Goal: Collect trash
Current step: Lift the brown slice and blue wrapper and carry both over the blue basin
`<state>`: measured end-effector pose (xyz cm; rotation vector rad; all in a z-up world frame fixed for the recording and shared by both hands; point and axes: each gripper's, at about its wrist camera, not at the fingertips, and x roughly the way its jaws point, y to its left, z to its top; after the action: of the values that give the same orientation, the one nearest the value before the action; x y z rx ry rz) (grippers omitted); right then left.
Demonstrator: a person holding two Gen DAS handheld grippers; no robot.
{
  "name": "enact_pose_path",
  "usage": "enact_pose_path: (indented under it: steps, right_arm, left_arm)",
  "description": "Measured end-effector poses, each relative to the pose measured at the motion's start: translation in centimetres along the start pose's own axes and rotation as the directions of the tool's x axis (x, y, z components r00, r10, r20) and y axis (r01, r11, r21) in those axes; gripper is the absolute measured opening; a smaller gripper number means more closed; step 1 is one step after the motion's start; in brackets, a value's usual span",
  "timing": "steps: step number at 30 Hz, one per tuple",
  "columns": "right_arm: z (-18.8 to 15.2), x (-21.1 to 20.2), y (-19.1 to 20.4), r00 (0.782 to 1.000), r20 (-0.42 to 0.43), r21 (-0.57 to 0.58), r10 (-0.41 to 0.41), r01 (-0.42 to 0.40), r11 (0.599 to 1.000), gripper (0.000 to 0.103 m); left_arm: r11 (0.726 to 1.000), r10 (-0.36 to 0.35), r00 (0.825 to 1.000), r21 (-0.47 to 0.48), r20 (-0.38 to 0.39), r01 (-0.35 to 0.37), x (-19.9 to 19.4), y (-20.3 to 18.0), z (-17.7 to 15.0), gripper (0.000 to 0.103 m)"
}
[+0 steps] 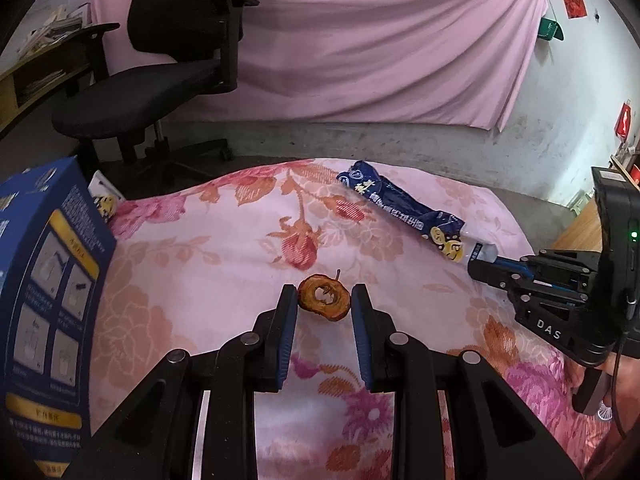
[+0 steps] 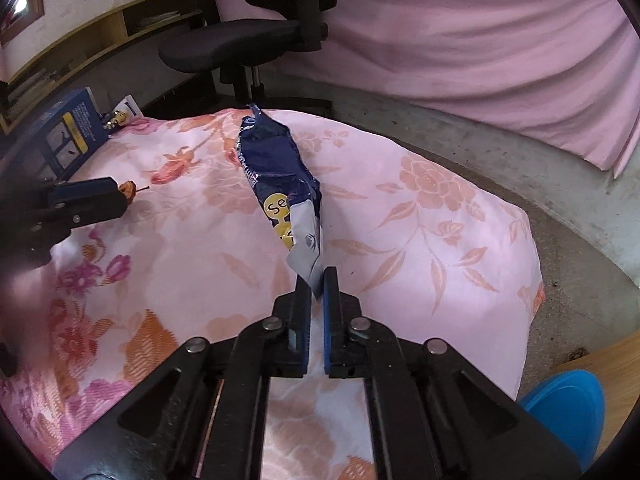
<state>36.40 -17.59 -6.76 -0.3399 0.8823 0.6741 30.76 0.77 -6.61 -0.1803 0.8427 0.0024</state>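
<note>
A brown dried fruit slice (image 1: 325,299) with a short stem lies on the floral pink cloth (image 1: 192,264) just ahead of me. My left gripper (image 1: 324,294) has a finger against each side of it, shut on it; in the right wrist view the left gripper (image 2: 120,196) shows the slice (image 2: 129,190) at its tip. A long dark blue snack wrapper (image 1: 400,204) lies across the far right of the cloth. My right gripper (image 2: 317,280) is shut on the silver torn end of the wrapper (image 2: 276,160). The right gripper (image 1: 474,268) reaches in from the right edge of the left wrist view.
An upright blue carton (image 1: 52,280) stands at the left of the cloth, with a small packet (image 1: 105,200) behind it. A black office chair (image 1: 160,80) stands beyond the table on the concrete floor. A blue round object (image 2: 564,412) sits low at the right. A pink curtain hangs behind.
</note>
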Motion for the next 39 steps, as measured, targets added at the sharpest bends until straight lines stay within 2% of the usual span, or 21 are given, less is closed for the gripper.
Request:
enact_pose_path:
  steps: [8,12,14,17,20,22,27,30,31,35,37,39]
  right_arm:
    - [-1.2,-3.0,0.5,0.994,0.111,0.062,0.007,-0.014,0.998,0.033]
    - [-1.8,-5.9,0.9,0.972,0.234,0.137,-0.018,-0.014,0.991,0.033]
    - [-2.2,-7.3,1.1,0.955,0.293,0.167,-0.036,-0.014,0.986,0.033]
    - [-2.5,-9.8,1.7,0.919,0.388,0.188,-0.077,0.003,0.982,0.033]
    - [-2.8,-12.5,2.1,0.862,0.495,0.203,-0.106,0.003,0.979,0.033]
    - [-3.2,-14.7,2.2,0.815,0.563,0.217,-0.14,0.018,0.976,0.033]
    - [-4.3,-18.4,1.8,0.719,0.653,0.275,-0.239,0.069,0.959,0.033]
    - [-5.5,-19.9,1.0,0.68,0.669,0.319,-0.3,0.102,0.942,0.033]
    - [-6.0,-20.6,0.6,0.66,0.676,0.34,-0.327,0.114,0.934,0.033]
    - [-7.7,-22.7,-0.4,0.621,0.68,0.4,-0.391,0.132,0.907,0.033]
    - [-8.7,-23.4,-1.2,0.606,0.665,0.436,-0.436,0.159,0.886,0.033]
    - [-9.6,-24.3,-2.2,0.601,0.649,0.466,-0.466,0.17,0.868,0.033]
  left_arm:
    - [0.999,-0.006,0.995,-0.037,0.1,0.01,-2.6,0.1,-0.7,0.023]
    - [0.997,-0.011,0.984,-0.067,0.176,0.023,-4.3,0.1,-0.8,0.023]
    - [0.998,-0.014,0.971,-0.059,0.241,0.029,-5.7,-0.4,-0.6,0.023]
    - [0.999,-0.025,0.944,-0.034,0.329,0.038,-7.9,-1.5,-0.1,0.023]
    - [0.998,-0.053,0.911,0.003,0.409,0.057,-10.1,-3.0,0.6,0.023]
    - [0.997,-0.074,0.888,0.03,0.455,0.068,-11.4,-4.3,1.2,0.023]
    - [0.988,-0.148,0.821,0.109,0.551,0.106,-14.9,-8.0,2.3,0.023]
    - [0.979,-0.194,0.786,0.163,0.586,0.121,-16.3,-10.5,2.6,0.023]
    - [0.976,-0.209,0.775,0.179,0.596,0.126,-16.8,-11.2,2.5,0.023]
    - [0.952,-0.289,0.731,0.265,0.618,0.152,-17.9,-15.2,2.5,0.023]
    - [0.939,-0.326,0.719,0.297,0.613,0.172,-18.1,-16.9,2.6,0.023]
    - [0.923,-0.365,0.709,0.333,0.603,0.193,-17.9,-18.6,2.5,0.023]
